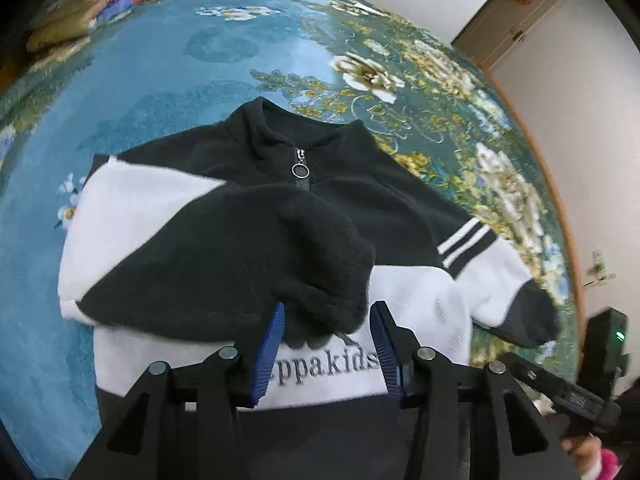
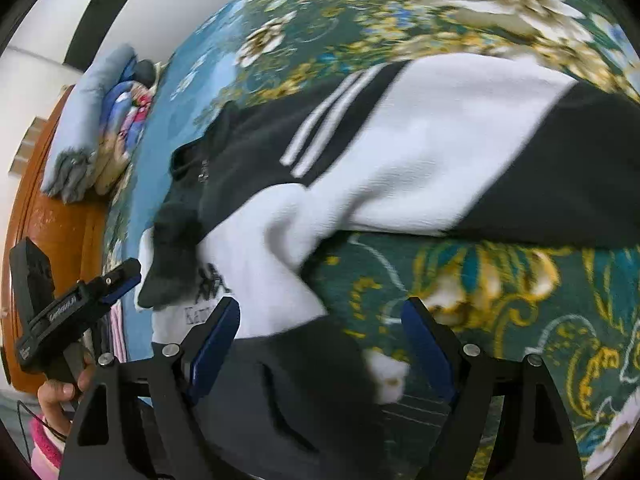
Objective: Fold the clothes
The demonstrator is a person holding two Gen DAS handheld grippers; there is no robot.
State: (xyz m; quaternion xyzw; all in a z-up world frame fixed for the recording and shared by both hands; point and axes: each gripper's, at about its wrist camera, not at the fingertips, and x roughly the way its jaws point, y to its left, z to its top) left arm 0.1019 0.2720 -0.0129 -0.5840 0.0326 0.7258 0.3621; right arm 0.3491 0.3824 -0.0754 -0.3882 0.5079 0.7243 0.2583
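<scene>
A black and white sweatshirt with a zip collar lies face up on the floral bedspread. One sleeve is folded across its chest. The black cuff of that sleeve rests between the fingers of my left gripper, which is open. The other sleeve, with white stripes, stretches out to the right. In the right wrist view, my right gripper is open and hovers over the sweatshirt's lower side edge, with the striped sleeve beyond it. The left gripper shows at the left, held by a hand.
Folded quilts and a pillow are stacked at the head of the bed. A wooden bed frame runs along that end. A white wall and door stand past the far edge of the bed.
</scene>
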